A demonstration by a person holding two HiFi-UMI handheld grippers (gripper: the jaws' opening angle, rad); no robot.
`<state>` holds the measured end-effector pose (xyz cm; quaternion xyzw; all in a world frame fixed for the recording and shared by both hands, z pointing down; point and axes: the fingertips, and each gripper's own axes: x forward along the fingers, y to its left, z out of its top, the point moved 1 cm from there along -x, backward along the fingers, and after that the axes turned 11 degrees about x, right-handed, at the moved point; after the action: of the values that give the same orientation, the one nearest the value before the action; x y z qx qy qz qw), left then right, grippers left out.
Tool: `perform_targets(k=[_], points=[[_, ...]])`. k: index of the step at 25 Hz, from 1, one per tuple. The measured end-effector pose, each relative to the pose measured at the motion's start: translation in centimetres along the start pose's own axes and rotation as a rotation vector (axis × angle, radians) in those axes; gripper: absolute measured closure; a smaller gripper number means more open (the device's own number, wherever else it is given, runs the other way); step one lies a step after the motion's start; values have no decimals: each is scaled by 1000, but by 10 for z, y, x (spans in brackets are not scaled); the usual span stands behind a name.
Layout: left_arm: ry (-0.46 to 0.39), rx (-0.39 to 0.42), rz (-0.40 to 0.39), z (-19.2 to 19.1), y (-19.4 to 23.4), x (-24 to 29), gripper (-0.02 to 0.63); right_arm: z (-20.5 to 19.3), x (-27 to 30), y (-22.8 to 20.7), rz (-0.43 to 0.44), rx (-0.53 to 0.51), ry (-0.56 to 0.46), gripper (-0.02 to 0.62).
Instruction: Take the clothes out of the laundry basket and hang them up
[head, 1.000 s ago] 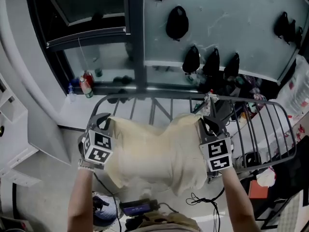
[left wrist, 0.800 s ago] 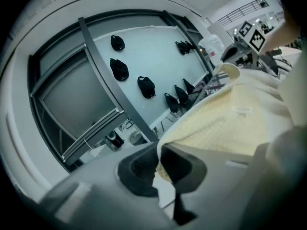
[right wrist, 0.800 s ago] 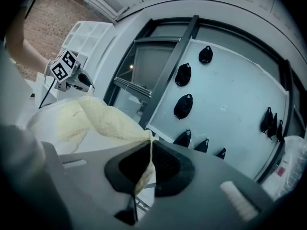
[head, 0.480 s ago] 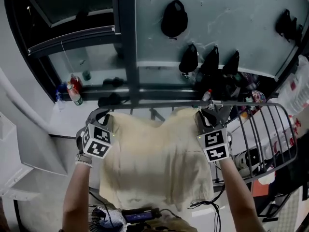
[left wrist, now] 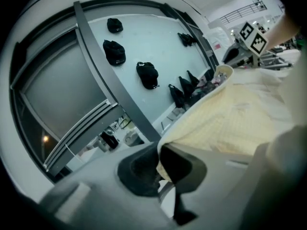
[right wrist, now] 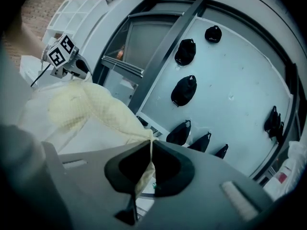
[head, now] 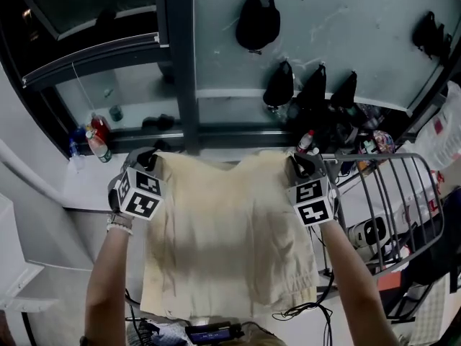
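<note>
Looking down in the head view, one cream garment point(head: 230, 244) hangs spread flat between two tools. The left tool point(head: 147, 157) pinches its 10 o'clock corner and the right tool point(head: 302, 163) its 2 o'clock corner, while the hem hangs free toward 6 o'clock. Only this view shows the grey wire drying rack point(head: 392, 193) at 3 o'clock, just beside the right forearm. It alone also shows three bottles point(head: 95, 141) on a ledge at 9 o'clock, with labels too small to read. Black hanging items point(head: 257, 21) dot the pale wall point(head: 360, 20) toward 12 o'clock, five of them whole.

In the left gripper view, that tool's jaws are pressed together on a corner of the garment, at 6 o'clock in the frame. The cloth runs off toward 3 o'clock. At 1 o'clock sits the right tool's marker cube point(left wrist: 253, 36), printed with black-and-white squares and no letters.

In the right gripper view, the jaws are likewise clamped on a thin fold of the cloth at 6 o'clock. The left tool's cube shows at 10 o'clock. Seven black items hang on the wall from 12 to 3 o'clock.
</note>
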<state>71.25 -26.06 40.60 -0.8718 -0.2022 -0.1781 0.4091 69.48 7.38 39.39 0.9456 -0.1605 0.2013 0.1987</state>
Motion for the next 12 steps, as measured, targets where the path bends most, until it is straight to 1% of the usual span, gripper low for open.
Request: perform_targets(k=[3, 12], points=[[3, 14, -11, -2, 3, 22, 601, -4, 19, -6, -17, 4, 28, 583], [22, -6, -8, -6, 17, 72, 600, -4, 65, -17, -23, -4, 67, 583]])
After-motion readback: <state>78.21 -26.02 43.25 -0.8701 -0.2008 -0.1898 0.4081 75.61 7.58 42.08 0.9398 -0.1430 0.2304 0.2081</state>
